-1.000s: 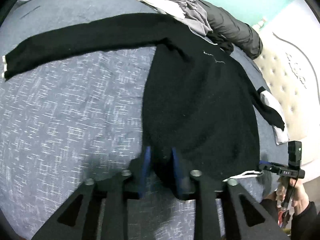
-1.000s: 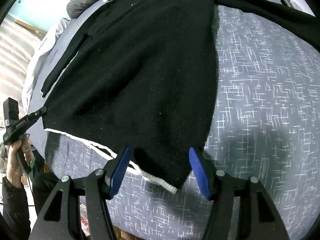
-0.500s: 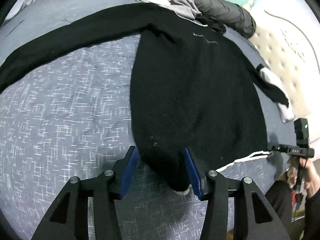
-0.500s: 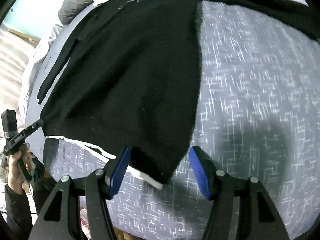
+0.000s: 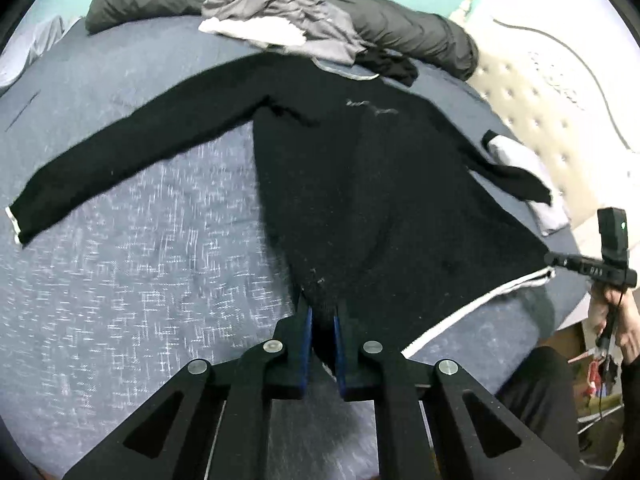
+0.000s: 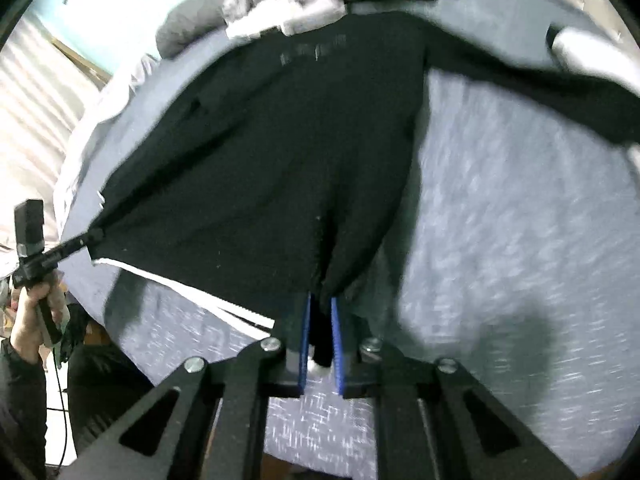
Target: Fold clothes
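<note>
Grippers, two, hand-held, both closing on the hem of one garment. Left gripper (image 5: 322,320): blue pads drawn narrow, black knit bunched between them and pinched at the hem's left corner. Right gripper (image 6: 320,312): pads equally narrow, clamped on the hem's right corner, a scrap of white trim showing at the pad roots. Each gripper also appeared in the other's view, at the frame edge, gripped by a bare hand (image 6: 34,312).

Black sweater (image 5: 380,200): long-sleeved, spread face-down or face-up, could not tell which, on the bed; hem edged in white stripe (image 5: 476,308), lifted and stretched between the two grippers near the bed's foot edge. One sleeve (image 5: 132,152) lay extended flat to the left, cuff white-trimmed. The other sleeve ran right over a white pillow (image 5: 524,176).

Bedspread (image 5: 120,288): blue-grey with white flecks, under the sweater.

Heap of clothing (image 5: 280,16): grey and white pieces, beyond the sweater's collar, touching it.

Dark grey rolled duvet (image 5: 416,32): along the far edge of the bed.

Headboard (image 5: 552,92): cream, tufted, at far right.
</note>
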Demonstrator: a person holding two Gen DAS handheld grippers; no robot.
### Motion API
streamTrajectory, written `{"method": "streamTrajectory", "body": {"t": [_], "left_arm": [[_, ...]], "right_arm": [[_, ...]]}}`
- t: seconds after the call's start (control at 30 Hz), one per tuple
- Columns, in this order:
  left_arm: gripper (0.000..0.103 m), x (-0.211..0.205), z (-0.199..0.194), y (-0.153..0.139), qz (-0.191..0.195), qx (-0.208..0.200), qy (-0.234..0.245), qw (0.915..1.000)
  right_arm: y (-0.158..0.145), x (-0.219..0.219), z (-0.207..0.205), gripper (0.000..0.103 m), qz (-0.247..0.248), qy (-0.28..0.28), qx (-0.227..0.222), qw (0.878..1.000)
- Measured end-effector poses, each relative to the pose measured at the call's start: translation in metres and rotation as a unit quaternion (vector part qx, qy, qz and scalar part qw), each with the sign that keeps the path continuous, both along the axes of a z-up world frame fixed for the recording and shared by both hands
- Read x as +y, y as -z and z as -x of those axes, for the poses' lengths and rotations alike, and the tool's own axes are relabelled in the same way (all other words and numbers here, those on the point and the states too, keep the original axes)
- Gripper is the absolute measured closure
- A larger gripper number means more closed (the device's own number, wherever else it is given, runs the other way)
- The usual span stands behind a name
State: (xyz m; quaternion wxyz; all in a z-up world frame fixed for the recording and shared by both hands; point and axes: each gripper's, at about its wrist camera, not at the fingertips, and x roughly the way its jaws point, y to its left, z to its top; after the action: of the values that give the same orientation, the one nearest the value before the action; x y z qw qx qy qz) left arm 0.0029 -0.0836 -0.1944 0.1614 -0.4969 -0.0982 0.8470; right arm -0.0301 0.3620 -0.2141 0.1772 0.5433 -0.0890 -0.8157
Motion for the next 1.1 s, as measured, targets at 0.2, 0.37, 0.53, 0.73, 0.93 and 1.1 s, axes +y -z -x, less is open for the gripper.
{"method": "streamTrajectory", "body": {"t": [0.2, 0.37, 0.53, 0.73, 0.93, 1.1], "left_arm": [[0.094, 0.003, -0.026, -0.009, -0.034, -0.015, 0.013, 0.9992], [0.094, 0.014, -0.035, 0.033, -0.015, -0.060, 0.016, 0.9980], [0.087, 0.008, -0.033, 0.063, -0.008, -0.095, 0.000, 0.9955], [0.068, -0.011, -0.012, 0.047, 0.019, -0.066, -0.033, 0.9971], [0.064, -0.009, 0.041, 0.040, 0.016, -0.033, -0.047, 0.9982], [0.063, 0.001, 0.100, 0.043, 0.024, -0.008, -0.054, 0.9982]], "right_arm": [[-0.059, 0.021, -0.025, 0.095, -0.008, -0.002, 0.047, 0.999], [-0.022, 0.015, -0.035, 0.095, -0.028, -0.003, 0.011, 1.000], [0.031, 0.013, -0.040, 0.095, -0.018, 0.007, -0.031, 0.999], [0.028, 0.026, -0.026, 0.073, -0.020, 0.030, -0.015, 0.999], [0.005, 0.025, 0.013, 0.059, 0.005, 0.059, 0.037, 0.998], [0.014, 0.018, 0.040, 0.053, 0.005, 0.058, 0.046, 0.997]]}}
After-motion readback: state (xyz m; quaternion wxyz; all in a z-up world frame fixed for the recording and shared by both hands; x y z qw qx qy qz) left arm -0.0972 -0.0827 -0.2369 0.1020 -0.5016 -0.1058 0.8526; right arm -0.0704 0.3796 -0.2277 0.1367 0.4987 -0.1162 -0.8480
